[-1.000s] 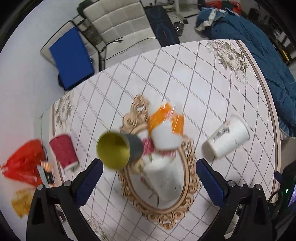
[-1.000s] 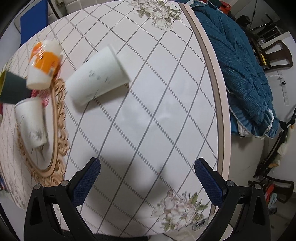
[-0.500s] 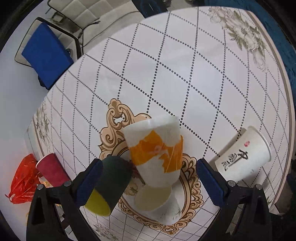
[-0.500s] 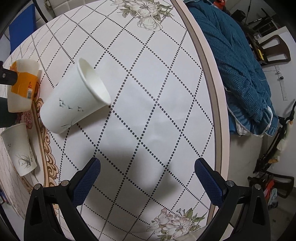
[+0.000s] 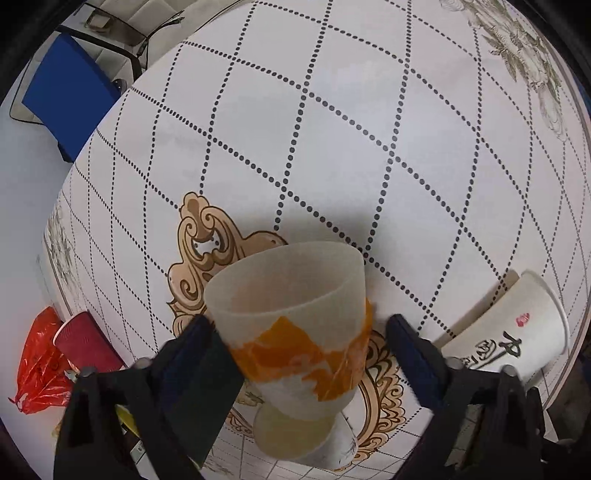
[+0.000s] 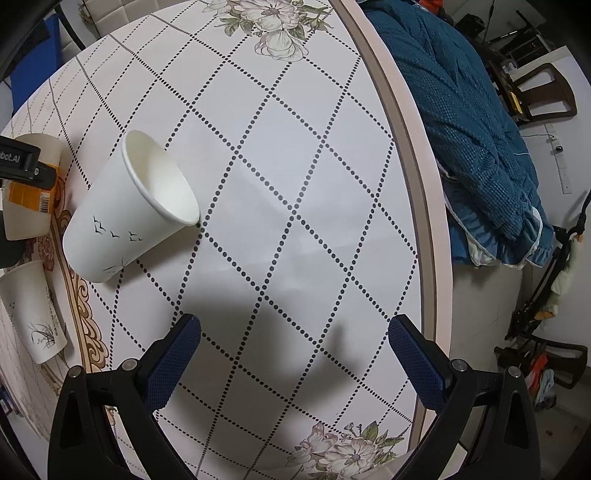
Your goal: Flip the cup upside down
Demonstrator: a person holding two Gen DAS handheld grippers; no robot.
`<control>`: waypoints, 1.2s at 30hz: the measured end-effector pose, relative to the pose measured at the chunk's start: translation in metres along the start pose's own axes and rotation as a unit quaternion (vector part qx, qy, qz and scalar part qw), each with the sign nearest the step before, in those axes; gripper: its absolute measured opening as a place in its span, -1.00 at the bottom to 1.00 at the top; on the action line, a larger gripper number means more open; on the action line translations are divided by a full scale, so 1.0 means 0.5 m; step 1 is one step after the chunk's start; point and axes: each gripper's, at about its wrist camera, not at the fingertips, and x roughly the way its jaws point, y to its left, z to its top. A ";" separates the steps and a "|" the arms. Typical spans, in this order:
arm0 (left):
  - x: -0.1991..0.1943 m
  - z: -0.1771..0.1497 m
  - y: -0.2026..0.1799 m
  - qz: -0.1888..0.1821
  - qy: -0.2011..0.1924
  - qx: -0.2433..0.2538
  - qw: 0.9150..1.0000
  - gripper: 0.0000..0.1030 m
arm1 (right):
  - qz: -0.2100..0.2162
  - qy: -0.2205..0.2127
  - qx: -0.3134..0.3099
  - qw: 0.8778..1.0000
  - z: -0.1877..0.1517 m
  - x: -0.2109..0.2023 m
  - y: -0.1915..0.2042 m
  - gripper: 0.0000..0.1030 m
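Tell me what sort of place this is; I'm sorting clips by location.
Probably a lived-in home room, not a lab: a round table under a floral printed cloth, a blue quilt heaped beside it, and a padded white chair behind.

Both wrist views look down, sharing the orange-banded cup (image 5: 295, 332).

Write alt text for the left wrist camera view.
The left tongs straddle a frosted cup with an orange label, open and apparently not gripping it. It stands above a white patterned table, with a white paper cup with black calligraphy lying right.
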 end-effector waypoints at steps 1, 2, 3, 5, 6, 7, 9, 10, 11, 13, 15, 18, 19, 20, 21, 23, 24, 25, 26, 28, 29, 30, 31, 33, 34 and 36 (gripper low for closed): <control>0.006 0.002 0.000 -0.001 0.004 0.002 1.000 0.60 | -0.001 0.000 0.000 1.000 -0.002 0.000 0.000 1.00; 0.013 0.004 0.001 0.002 0.008 0.003 1.000 0.54 | -0.002 0.000 -0.002 1.000 -0.001 0.002 -0.001 1.00; 0.017 0.005 0.001 0.006 0.008 0.004 1.000 0.45 | -0.002 0.000 -0.002 1.000 -0.001 0.003 0.001 1.00; 0.022 0.006 0.002 0.011 0.005 0.004 1.000 0.44 | -0.004 0.001 -0.004 1.000 0.000 0.004 0.004 1.00; 0.023 0.005 0.006 0.011 0.002 0.003 1.000 0.44 | -0.005 0.001 -0.005 1.000 0.000 0.005 0.007 1.00; 0.024 0.005 0.008 0.011 0.000 0.003 1.000 0.43 | -0.005 0.001 -0.006 1.000 0.000 0.006 0.009 1.00; 0.024 0.003 0.010 0.012 -0.004 0.004 1.000 0.42 | -0.006 0.001 -0.008 1.000 -0.001 0.008 0.010 1.00; 0.024 0.002 0.010 0.013 -0.007 0.004 1.000 0.41 | -0.006 0.002 -0.008 1.000 -0.002 0.009 0.009 1.00; 0.025 0.003 0.010 0.014 -0.009 0.003 1.000 0.41 | -0.006 0.002 -0.008 1.000 -0.004 0.010 0.011 1.00; 0.025 0.001 0.010 0.018 -0.015 0.004 1.000 0.40 | -0.006 0.002 -0.008 1.000 -0.005 0.009 0.012 1.00; 0.019 0.000 0.001 0.020 -0.019 0.007 1.000 0.39 | -0.006 0.001 -0.008 1.000 -0.006 0.008 0.015 1.00; -0.006 -0.009 -0.016 0.022 -0.027 0.008 0.999 0.39 | -0.006 0.001 -0.007 1.000 -0.013 0.002 0.022 1.00; -0.012 -0.010 -0.016 0.022 -0.031 0.009 0.999 0.39 | -0.007 0.000 -0.007 1.000 -0.012 0.000 0.022 1.00; -0.020 -0.012 -0.013 0.021 -0.035 0.009 0.999 0.39 | -0.007 -0.001 -0.008 1.000 -0.013 -0.002 0.023 1.00; -0.029 -0.014 -0.011 0.017 -0.038 0.007 0.999 0.39 | -0.009 -0.002 -0.008 1.000 -0.014 -0.005 0.024 1.00; -0.048 -0.020 -0.005 0.015 -0.047 0.005 0.999 0.39 | -0.008 -0.003 -0.006 1.000 -0.017 -0.011 0.021 1.00; -0.056 -0.021 -0.004 0.013 -0.050 0.005 0.999 0.39 | -0.008 -0.004 -0.005 1.000 -0.018 -0.013 0.021 1.00; -0.068 -0.025 -0.002 0.012 -0.055 0.004 0.998 0.39 | -0.008 -0.005 -0.004 1.000 -0.019 -0.016 0.020 1.00; -0.080 -0.030 -0.001 0.011 -0.060 0.004 0.998 0.39 | -0.009 -0.007 -0.004 1.000 -0.022 -0.019 0.019 1.00; -0.102 -0.043 0.001 0.005 -0.070 0.003 0.998 0.38 | -0.008 -0.009 -0.003 1.000 -0.027 -0.027 0.016 0.99; -0.109 -0.046 0.002 0.003 -0.073 0.002 0.997 0.38 | -0.007 -0.011 -0.002 1.000 -0.031 -0.032 0.016 0.99; -0.125 -0.055 0.003 0.000 -0.078 0.003 0.997 0.38 | -0.006 -0.013 -0.002 1.000 -0.034 -0.036 0.017 0.99; -0.137 -0.062 0.003 -0.002 -0.084 0.004 0.996 0.38 | -0.006 -0.015 -0.003 1.000 -0.039 -0.042 0.017 0.99; -0.163 -0.082 0.003 -0.004 -0.096 0.006 0.995 0.38 | -0.004 -0.018 -0.003 1.000 -0.048 -0.050 0.016 0.99; -0.174 -0.091 0.004 -0.006 -0.101 0.006 0.995 0.38 | -0.004 -0.020 -0.004 1.000 -0.053 -0.055 0.016 0.99; -0.197 -0.119 0.010 -0.014 -0.112 0.006 0.994 0.38 | -0.003 -0.025 -0.005 1.000 -0.067 -0.067 0.020 0.99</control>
